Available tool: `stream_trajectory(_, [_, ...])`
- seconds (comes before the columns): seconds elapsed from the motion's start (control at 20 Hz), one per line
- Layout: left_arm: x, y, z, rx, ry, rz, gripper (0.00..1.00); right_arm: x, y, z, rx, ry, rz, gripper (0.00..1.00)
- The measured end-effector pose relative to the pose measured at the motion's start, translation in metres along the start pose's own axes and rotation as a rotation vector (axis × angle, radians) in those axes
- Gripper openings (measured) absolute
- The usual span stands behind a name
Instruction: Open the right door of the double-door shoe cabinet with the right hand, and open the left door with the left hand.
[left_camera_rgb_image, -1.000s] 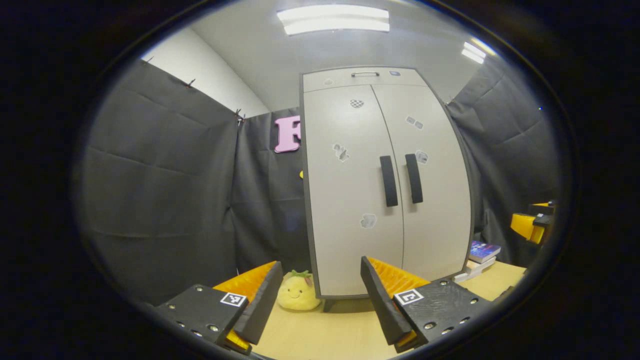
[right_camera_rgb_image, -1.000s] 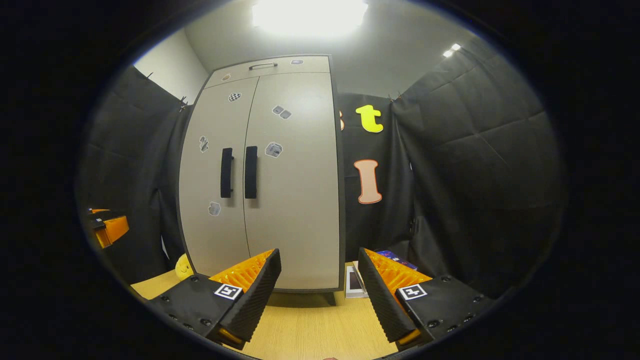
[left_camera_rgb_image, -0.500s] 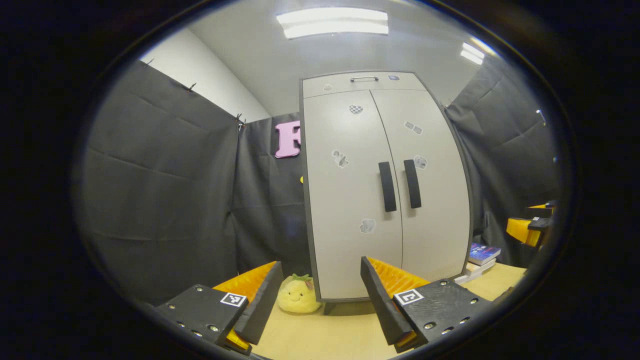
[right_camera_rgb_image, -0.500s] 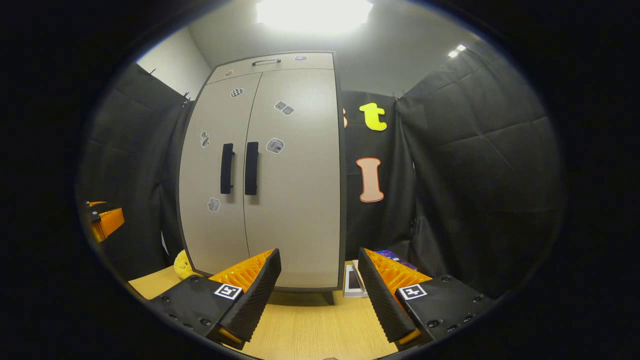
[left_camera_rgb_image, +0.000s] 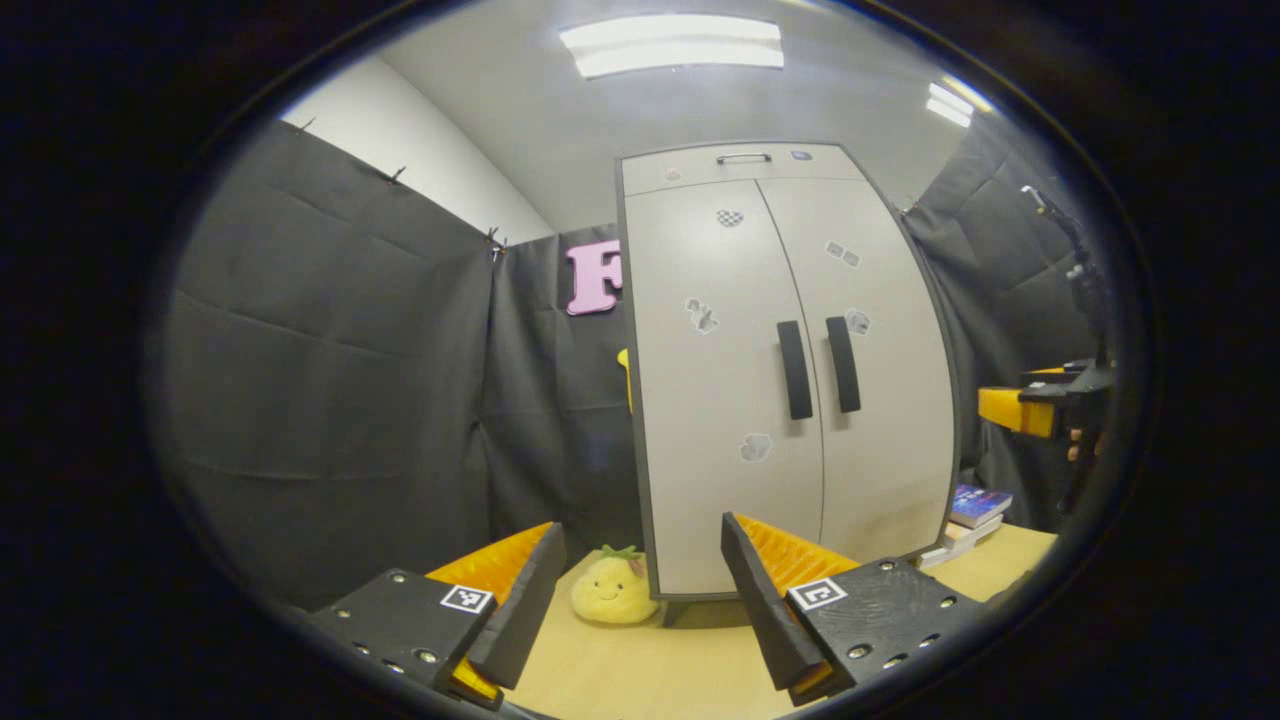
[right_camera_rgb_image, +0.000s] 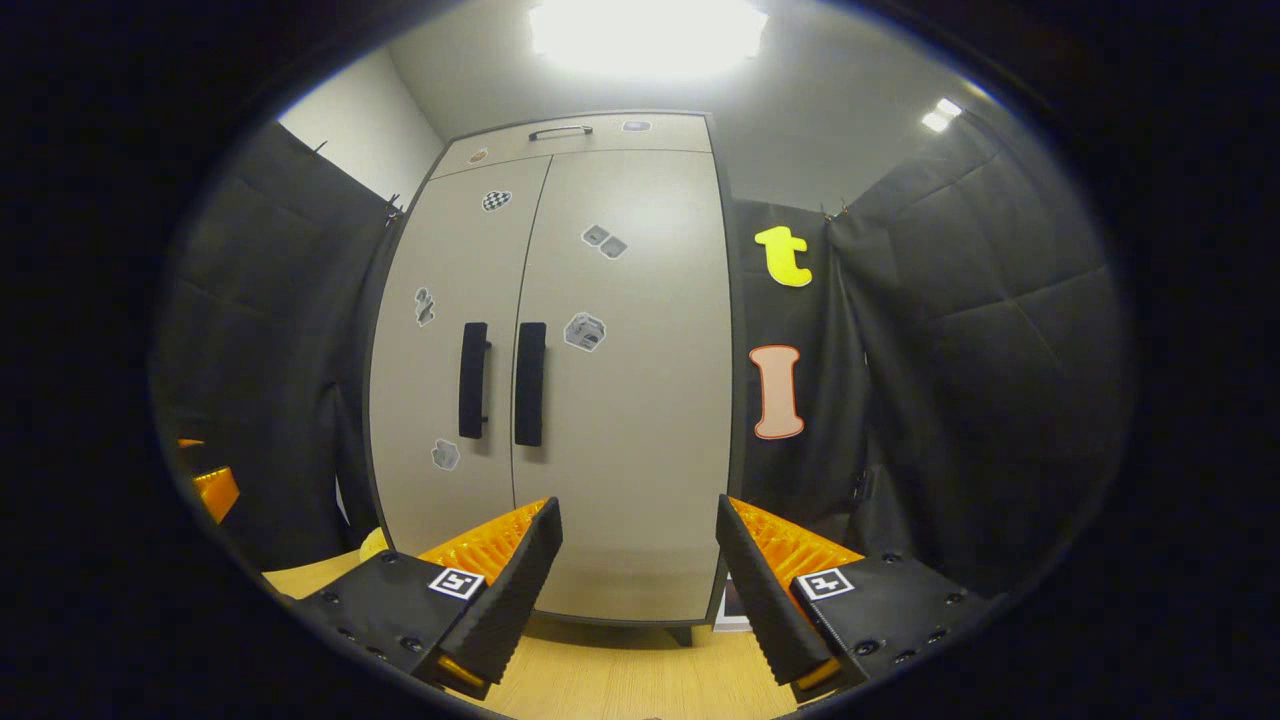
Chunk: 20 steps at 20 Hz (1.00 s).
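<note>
A tall grey double-door shoe cabinet (left_camera_rgb_image: 740, 400) (right_camera_rgb_image: 620, 400) stands on the wooden table with both doors shut. Two black vertical handles sit side by side at the middle seam: left handle (left_camera_rgb_image: 795, 370) (right_camera_rgb_image: 473, 380), right handle (left_camera_rgb_image: 843, 365) (right_camera_rgb_image: 530, 384). My left gripper (left_camera_rgb_image: 640, 600) is open and empty, some way in front of the cabinet's lower left part. My right gripper (right_camera_rgb_image: 638, 590) is open and empty, close before the right door's lower half. In the left gripper view the right gripper (left_camera_rgb_image: 1040, 410) also appears at the far right, held by a hand.
A yellow plush toy (left_camera_rgb_image: 612, 590) lies by the cabinet's left foot. Stacked books (left_camera_rgb_image: 975, 505) lie to the cabinet's right. Black cloth walls close in on both sides. The light wooden tabletop (right_camera_rgb_image: 620, 680) runs under both grippers.
The right gripper has moved closer to the cabinet, which now looks larger; the books have dropped behind its fingers. The left gripper view has shifted slightly, with the cabinet sliding right.
</note>
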<state>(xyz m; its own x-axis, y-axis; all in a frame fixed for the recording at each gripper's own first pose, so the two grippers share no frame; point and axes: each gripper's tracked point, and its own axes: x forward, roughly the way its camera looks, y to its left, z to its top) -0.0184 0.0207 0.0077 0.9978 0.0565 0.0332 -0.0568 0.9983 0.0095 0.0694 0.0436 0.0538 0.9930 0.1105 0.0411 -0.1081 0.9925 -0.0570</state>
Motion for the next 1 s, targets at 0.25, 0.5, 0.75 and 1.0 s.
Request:
stream_trajectory(0.25, [-0.008, 0.027, -0.003, 0.019, 0.007, 0.064, 0.91, 0.042, 0.029, 0.031, 0.045, -0.044, 0.062, 0.98])
stream_trajectory(0.5, [-0.019, 0.055, -0.01, 0.039, 0.024, 0.129, 0.92, 0.079, 0.057, 0.056, 0.046, -0.076, 0.113, 0.98])
stream_trajectory(0.75, [-0.025, 0.074, -0.019, 0.047, 0.051, 0.178, 0.92, 0.116, 0.082, 0.062, 0.047, -0.062, 0.133, 0.97])
stream_trajectory(1.0, [-0.034, 0.088, -0.02, 0.066, 0.064, 0.212, 0.91, 0.152, 0.102, 0.055, 0.033, -0.01, 0.132, 0.97])
